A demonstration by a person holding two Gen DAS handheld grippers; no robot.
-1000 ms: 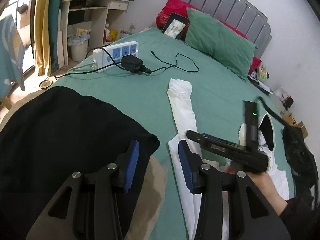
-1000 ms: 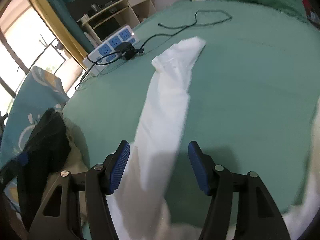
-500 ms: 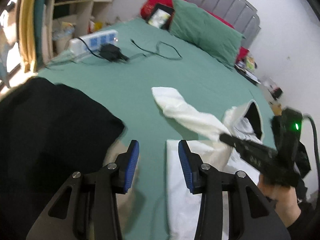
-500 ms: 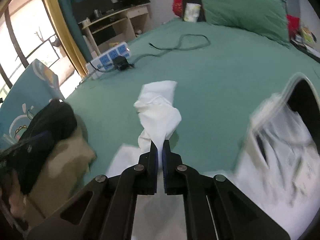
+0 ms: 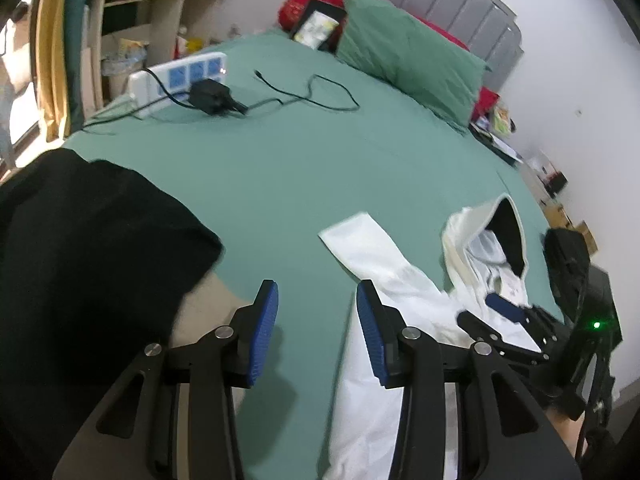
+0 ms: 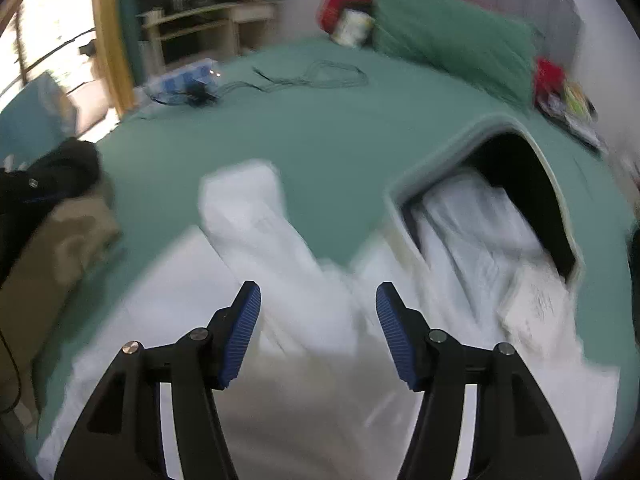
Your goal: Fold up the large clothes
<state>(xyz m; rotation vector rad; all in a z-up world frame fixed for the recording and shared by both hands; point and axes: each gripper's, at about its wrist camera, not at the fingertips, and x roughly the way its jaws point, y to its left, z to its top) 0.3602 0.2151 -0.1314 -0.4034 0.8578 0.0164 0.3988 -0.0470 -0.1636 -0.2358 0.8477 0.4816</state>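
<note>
The white hooded garment (image 6: 304, 320) lies on the green bed (image 6: 328, 136), one sleeve folded across its body. The right gripper (image 6: 318, 330) is opening with nothing pinched; the left gripper (image 5: 316, 332) hovers spread and empty. Smooth the sleeve flat before the next fold.

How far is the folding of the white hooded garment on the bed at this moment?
Done: one sleeve lies folded inward across the white hooded garment. In hand: nothing; the right gripper is opening with no cloth pinched, and the left gripper hangs open over the green sheet. Left: the hood lies open and the body is unfolded.
</note>
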